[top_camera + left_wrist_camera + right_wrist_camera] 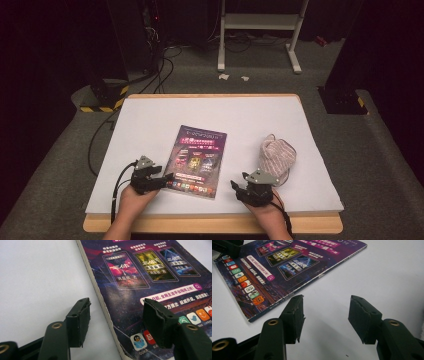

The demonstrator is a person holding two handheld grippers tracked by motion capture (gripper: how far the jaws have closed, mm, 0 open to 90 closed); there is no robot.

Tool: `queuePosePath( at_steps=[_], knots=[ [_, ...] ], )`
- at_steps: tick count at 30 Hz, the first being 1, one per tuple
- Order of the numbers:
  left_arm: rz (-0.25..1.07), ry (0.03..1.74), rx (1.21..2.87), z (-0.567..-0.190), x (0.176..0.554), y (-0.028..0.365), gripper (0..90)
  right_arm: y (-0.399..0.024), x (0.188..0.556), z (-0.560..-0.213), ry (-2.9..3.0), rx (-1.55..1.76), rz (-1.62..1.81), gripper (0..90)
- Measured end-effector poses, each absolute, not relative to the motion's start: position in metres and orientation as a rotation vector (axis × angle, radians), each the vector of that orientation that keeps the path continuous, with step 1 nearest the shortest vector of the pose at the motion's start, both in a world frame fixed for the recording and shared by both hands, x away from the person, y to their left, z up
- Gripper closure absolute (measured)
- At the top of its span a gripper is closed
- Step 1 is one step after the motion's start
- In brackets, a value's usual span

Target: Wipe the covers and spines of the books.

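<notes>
Right now your left gripper (167, 177) sits at the near left corner of the book (197, 160), which lies flat on the white sheet (150, 120) that covers the table (210, 224). From above, the book is a little left of the table's middle, its purple cover facing up and its long sides running away from you with a slight tilt. In the left gripper view your jaws stand apart and straddle the book's long left edge: one jaw is over the bare sheet just beside the spine, the other is over the cover, above the row of small app icons. Neither pad presses on the book, and whether the tips touch the sheet or the cover cannot be told.

Your right gripper (235, 186) is near the book's near right corner, just off its edge. In the right gripper view its jaws are also apart, with only bare white sheet between them; the book lies ahead and to the left of them, close to one jaw but not touching it. Your left gripper's dark jaw shows at that view's top left corner, over the cover.

Behind your right hand (267, 212) a crumpled pinkish cloth (277, 155) rests on the sheet, well clear of the book.
</notes>
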State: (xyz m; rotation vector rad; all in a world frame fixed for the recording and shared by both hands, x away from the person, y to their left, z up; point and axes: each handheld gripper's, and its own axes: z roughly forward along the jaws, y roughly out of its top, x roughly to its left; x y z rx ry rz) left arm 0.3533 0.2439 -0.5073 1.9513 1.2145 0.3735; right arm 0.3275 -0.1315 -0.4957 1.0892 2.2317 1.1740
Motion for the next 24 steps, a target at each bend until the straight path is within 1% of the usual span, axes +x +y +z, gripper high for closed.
queuePosePath(
  at_steps=[2,3,4,5,11,15,17,24],
  knots=[
    [0.367,1.207,1.953,-0.507,0.352,0.242,40.5,-0.127,0.327,-0.496,2.236,1.071,1.182,45.1],
    [0.367,1.207,1.953,-0.507,0.352,0.242,42.6,-0.127,0.327,-0.496,2.236,1.071,1.182,45.1],
    [0.36,1.192,1.96,-0.507,0.352,0.242,42.6,-0.124,0.327,-0.496,2.24,1.08,1.182,43.3],
    [0.346,1.186,1.959,-0.507,0.351,0.24,45.7,-0.12,0.329,-0.496,2.255,1.098,1.184,40.9],
    [0.364,1.178,1.975,-0.507,0.348,0.234,45.5,-0.111,0.33,-0.497,2.289,1.09,1.182,40.9],
    [0.4,1.152,1.992,-0.507,0.343,0.226,45.7,-0.106,0.332,-0.499,2.317,1.099,1.183,41.6],
    [0.419,1.135,2.006,-0.506,0.341,0.22,45.8,-0.104,0.333,-0.5,2.346,1.109,1.189,43.6],
    [0.418,1.077,2.035,-0.506,0.335,0.199,47.2,-0.098,0.337,-0.505,2.416,1.145,1.151,46.2]
  ],
)
